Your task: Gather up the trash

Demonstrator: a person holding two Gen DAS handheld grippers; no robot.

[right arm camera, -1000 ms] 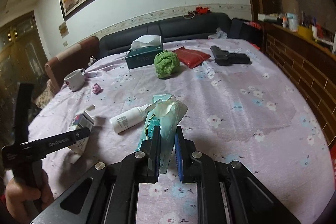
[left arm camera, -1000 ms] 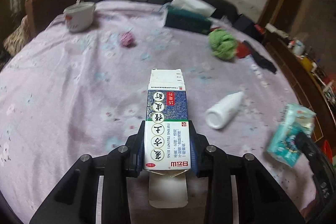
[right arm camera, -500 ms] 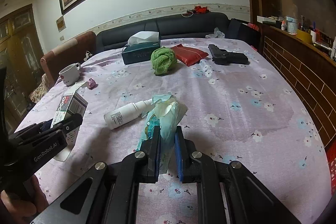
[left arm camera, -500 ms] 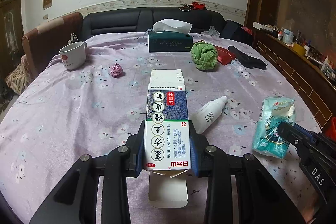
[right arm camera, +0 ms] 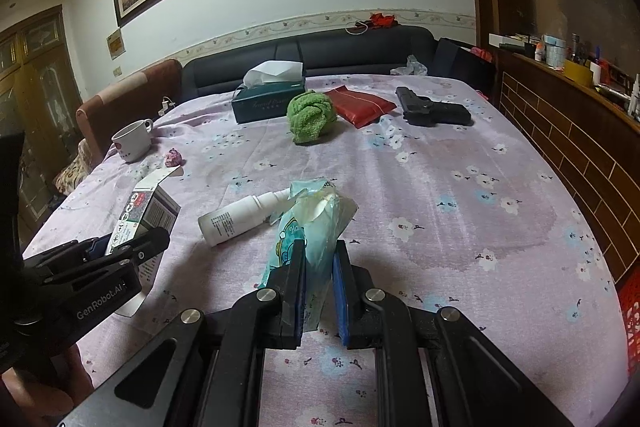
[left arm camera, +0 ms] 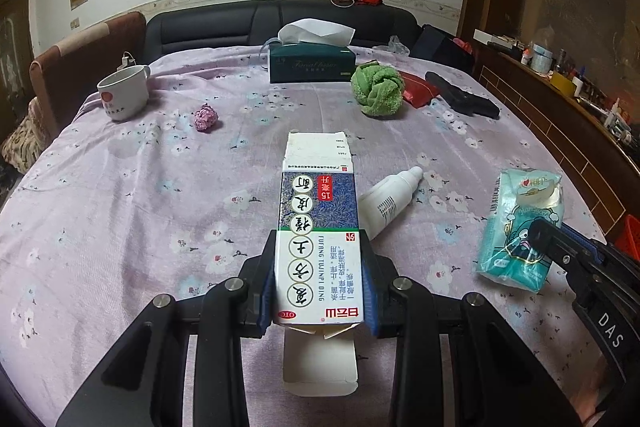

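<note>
Left hand-held gripper point(left arm camera: 320, 283) is clamped on an opened medicine box point(left arm camera: 319, 227), right hand-held gripper point(right arm camera: 320, 283) pinched tight on a teal tissue pack point(right arm camera: 312, 227). White bottle point(left arm camera: 386, 199) lies on the bench point(left arm camera: 120, 207) between them, just ahead.

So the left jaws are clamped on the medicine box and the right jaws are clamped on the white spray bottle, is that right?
Not quite. The left gripper does clamp the medicine box, but the right gripper clamps a teal tissue packet. The right wrist view shows the white spray bottle lying free on the tablecloth.
</note>
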